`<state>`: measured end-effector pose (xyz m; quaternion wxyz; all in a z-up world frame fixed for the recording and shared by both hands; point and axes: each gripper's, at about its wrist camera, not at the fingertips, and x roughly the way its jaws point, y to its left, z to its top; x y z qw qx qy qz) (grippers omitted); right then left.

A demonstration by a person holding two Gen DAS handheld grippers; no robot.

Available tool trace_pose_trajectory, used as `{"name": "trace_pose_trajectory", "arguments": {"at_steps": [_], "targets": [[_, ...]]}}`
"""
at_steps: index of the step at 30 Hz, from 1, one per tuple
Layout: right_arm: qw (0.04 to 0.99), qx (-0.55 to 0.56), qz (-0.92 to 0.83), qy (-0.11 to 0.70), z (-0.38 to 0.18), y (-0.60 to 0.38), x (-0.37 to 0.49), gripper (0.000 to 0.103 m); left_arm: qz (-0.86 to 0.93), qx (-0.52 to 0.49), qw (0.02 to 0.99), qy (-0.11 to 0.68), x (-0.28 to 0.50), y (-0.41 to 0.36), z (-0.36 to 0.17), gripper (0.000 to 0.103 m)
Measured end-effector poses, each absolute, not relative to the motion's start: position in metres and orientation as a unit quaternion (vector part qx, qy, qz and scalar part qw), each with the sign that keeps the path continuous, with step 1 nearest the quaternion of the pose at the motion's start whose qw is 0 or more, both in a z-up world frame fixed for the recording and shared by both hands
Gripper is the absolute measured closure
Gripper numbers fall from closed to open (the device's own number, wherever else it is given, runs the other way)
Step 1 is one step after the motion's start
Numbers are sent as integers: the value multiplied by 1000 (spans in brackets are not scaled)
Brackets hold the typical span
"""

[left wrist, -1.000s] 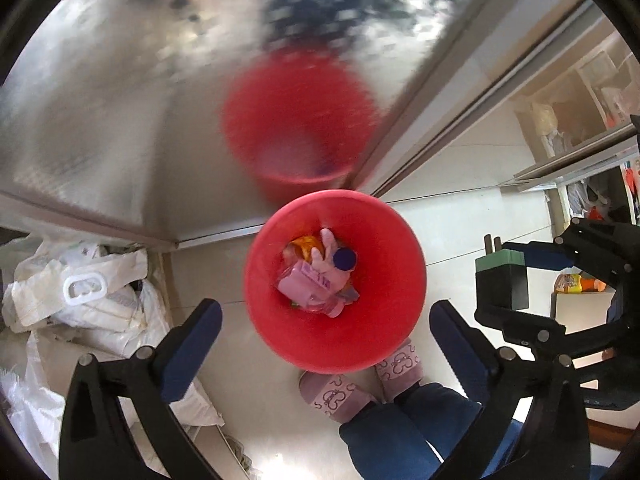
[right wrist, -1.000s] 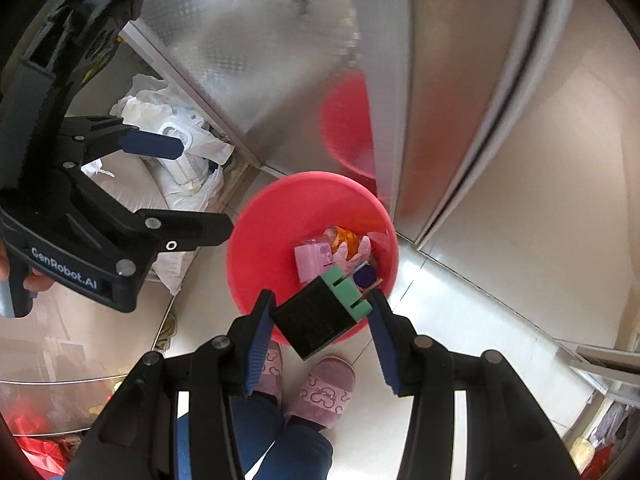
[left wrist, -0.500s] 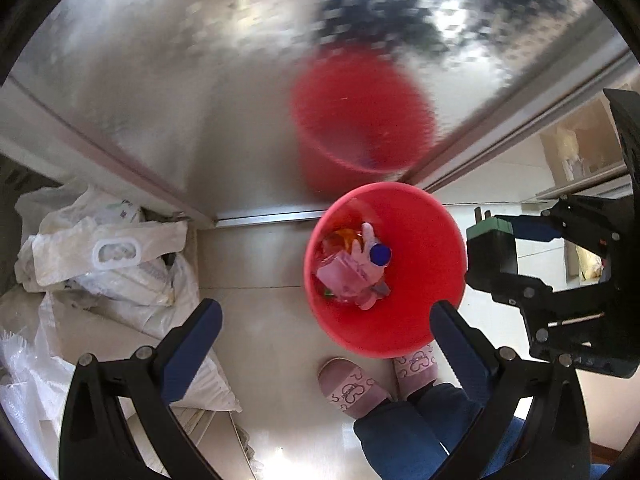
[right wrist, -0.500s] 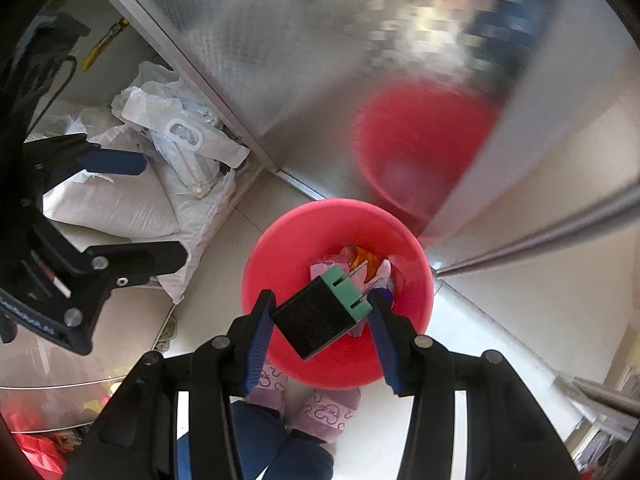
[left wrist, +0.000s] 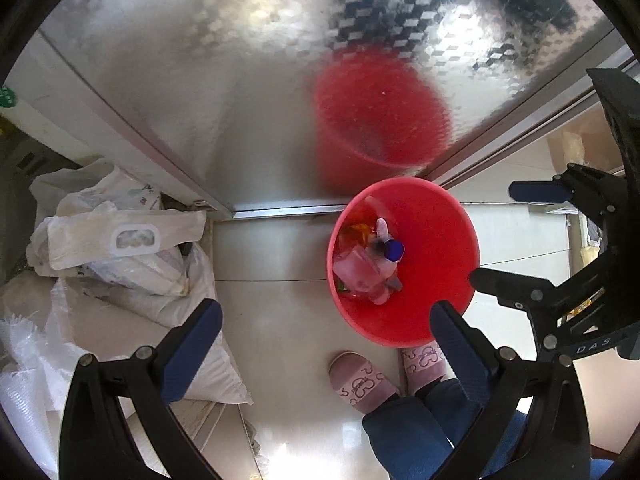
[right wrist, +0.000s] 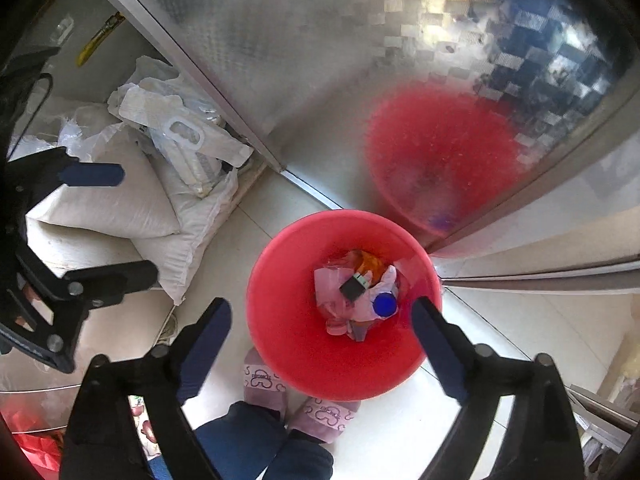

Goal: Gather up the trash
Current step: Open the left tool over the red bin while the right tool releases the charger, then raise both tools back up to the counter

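White sacks (right wrist: 120, 208) lie beside the red bin (right wrist: 280, 344). The right gripper (right wrist: 320, 344), its jaws opening and now empty, has dropped the black-and-green block (right wrist: 353, 288) into the bin's trash. The left gripper (left wrist: 320, 340) hangs spread, empty.

The red bin (right wrist: 288, 344) looked like smooth, slightly glossy plastic. Behind it the door panel (right wrist: 280, 48) was embossed shiny metal, and the floor (left wrist: 280, 312) was glossy tile. The sacks (right wrist: 120, 208) looked like matt woven plastic.
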<state>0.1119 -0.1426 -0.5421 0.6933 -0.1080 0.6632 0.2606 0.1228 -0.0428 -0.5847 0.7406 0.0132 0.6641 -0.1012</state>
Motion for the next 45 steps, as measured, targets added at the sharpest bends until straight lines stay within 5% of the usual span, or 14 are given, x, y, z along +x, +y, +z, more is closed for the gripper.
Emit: {"name": "trace_pose_trajectory", "arguments": {"at_steps": [11, 32, 45], "targets": [[700, -95, 260, 659, -488, -142, 98, 4, -90, 0, 752, 653, 107, -38, -509, 0], [729, -53, 253, 634, -238, -176, 75, 3, -10, -68, 803, 593, 40, -61, -230, 0], [765, -60, 260, 586, -122, -173, 76, 3, 37, -67, 834, 546, 17, -56, -115, 0]]}}
